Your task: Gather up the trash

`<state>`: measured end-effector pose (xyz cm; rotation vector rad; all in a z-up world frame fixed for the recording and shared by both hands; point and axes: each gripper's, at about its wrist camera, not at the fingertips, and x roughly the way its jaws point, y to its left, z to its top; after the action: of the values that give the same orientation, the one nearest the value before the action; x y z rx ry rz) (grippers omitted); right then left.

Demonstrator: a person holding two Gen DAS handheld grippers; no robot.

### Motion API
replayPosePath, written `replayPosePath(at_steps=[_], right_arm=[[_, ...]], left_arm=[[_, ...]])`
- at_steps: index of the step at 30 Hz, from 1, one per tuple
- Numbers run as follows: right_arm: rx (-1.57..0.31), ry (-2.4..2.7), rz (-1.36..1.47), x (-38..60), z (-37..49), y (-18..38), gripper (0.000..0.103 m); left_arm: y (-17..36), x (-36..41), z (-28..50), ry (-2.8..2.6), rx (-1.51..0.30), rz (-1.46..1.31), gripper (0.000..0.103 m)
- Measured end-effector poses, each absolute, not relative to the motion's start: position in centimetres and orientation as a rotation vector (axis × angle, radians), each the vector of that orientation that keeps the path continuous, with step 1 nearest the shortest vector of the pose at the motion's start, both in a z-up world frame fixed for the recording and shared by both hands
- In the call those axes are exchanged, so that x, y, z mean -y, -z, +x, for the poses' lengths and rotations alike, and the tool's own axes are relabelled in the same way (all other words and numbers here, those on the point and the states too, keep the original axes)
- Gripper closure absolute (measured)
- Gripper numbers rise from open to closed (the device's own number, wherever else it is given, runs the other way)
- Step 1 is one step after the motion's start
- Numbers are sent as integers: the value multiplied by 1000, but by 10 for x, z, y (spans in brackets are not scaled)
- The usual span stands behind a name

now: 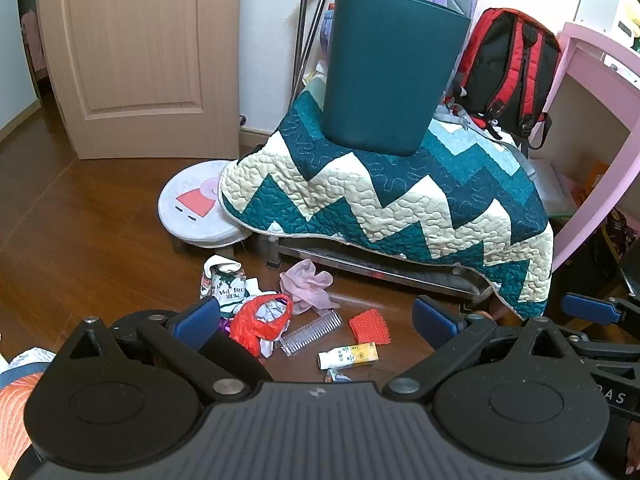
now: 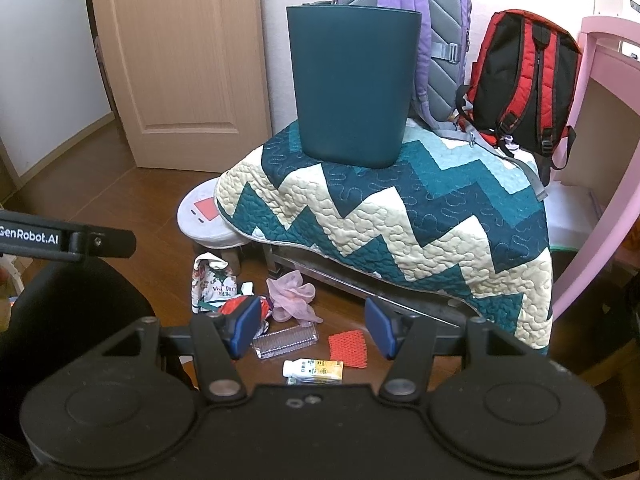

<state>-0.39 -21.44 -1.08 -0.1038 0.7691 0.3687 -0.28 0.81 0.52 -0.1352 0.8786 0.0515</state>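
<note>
**Litter on the floor, bin up on the quilt**

The left gripper (image 1: pixel 318 320) hangs above the wooden floor (image 1: pixel 80 220) with its blue-padded fingers spread wide and nothing between them. The right gripper (image 2: pixel 312 330) is likewise wide open and empty, poised over the same patch.

The trash lies scattered on the floor in front of a low frame draped with a teal-and-cream zigzag quilt (image 2: pixel 400 216). It includes a crumpled red plastic bag (image 1: pixel 260 322) stuffed with scraps, a pale pink mesh puff (image 1: pixel 308 286), a clear plastic comb-like strip (image 1: pixel 310 334), a small red knitted square (image 1: pixel 370 326), a white-and-yellow tube (image 1: pixel 348 355) and a crushed printed paper carton (image 1: pixel 222 280). The comb strip lies between the red bag and the knitted square; the tube sits nearest the camera.

A tall dark teal plastic bin (image 2: pixel 352 84) stands upright on the quilt, well apart from the litter. Behind it lean a purple-and-grey backpack (image 2: pixel 436 40) and a red-and-black backpack (image 2: pixel 524 80)
</note>
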Motion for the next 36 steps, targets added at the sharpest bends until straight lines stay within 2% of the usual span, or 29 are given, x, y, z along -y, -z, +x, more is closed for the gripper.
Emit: replayPosePath(at_steps=[13,23,31,36], right_arm=[[-822,-403,-108,209,27,38,45],[-934,-340,-32,223,112,99,45],[-1031,-316,-5,219,175,161,45],[-1114,-347,1,209,202,205,45]], left_arm=[[24,-27,38,-51,-925,-156,0],[60,-84,138,-77,-965,-155,0],[126,-110,215,-19,-1082,-57,0],[185,-111,255,130,-1231,-11,0]])
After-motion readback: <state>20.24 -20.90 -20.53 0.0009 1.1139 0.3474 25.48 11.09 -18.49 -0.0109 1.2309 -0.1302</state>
